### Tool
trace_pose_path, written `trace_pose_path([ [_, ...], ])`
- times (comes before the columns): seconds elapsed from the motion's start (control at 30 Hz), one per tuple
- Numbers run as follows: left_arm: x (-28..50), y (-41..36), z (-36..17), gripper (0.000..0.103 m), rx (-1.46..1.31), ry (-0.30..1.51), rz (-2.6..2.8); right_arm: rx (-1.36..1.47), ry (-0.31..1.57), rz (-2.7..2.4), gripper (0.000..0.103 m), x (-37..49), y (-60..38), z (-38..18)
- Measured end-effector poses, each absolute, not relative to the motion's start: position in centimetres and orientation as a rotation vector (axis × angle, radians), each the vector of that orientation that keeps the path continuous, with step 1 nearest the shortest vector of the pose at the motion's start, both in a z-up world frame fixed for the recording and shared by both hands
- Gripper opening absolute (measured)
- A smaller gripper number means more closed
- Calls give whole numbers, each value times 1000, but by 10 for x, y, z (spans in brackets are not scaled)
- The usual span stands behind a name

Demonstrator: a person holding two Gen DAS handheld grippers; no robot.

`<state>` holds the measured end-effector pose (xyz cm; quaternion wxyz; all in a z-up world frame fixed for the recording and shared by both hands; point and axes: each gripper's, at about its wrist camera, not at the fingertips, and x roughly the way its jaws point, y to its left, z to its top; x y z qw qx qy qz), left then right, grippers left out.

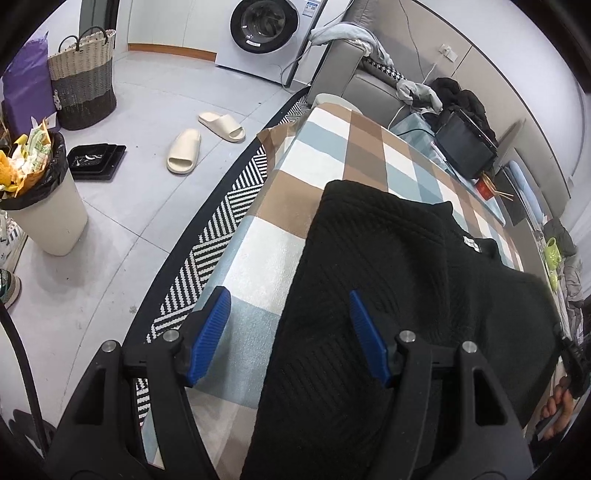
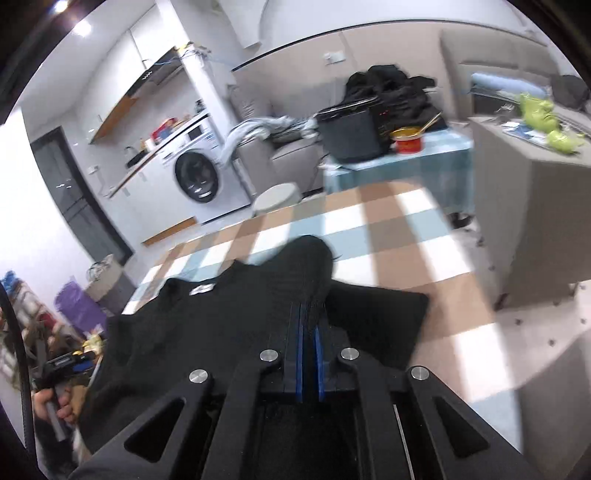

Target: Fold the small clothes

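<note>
A black ribbed knit garment (image 1: 399,288) lies on a checked brown, blue and white cloth-covered table (image 1: 332,147). My left gripper (image 1: 288,310) is open above the garment's left edge, one blue pad (image 1: 210,332) over the cloth and the other over the knit. In the right wrist view the garment (image 2: 207,325) spreads to the left, with a white label near its collar. My right gripper (image 2: 309,314) is shut on a raised fold of the garment, lifting it off the table (image 2: 388,229).
A washing machine (image 1: 266,33), two cream slippers (image 1: 201,142), a woven basket (image 1: 85,77) and a full bin (image 1: 40,199) stand on the floor to the left. A black box (image 2: 351,129), a red bowl (image 2: 408,138) and a grey sofa (image 2: 280,151) lie beyond the table.
</note>
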<state>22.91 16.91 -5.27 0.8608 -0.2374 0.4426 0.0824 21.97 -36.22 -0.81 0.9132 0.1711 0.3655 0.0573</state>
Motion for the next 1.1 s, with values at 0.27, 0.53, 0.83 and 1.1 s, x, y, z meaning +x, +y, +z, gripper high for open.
trace_pose_path([
  [0.27, 245, 160, -57, 64, -462, 958, 154, 449, 935, 85, 11, 237, -374, -55],
  [0.53, 284, 152, -50, 64, -400, 958, 150, 471, 906, 94, 41, 240, -373, -50],
  [0.83, 313, 130, -45, 12, -317, 929, 110, 468, 904, 79, 57, 255, -372, -47],
  [1.1, 300, 126, -27, 0, -301, 841, 103, 437, 927, 83, 55, 282, -361, -51],
])
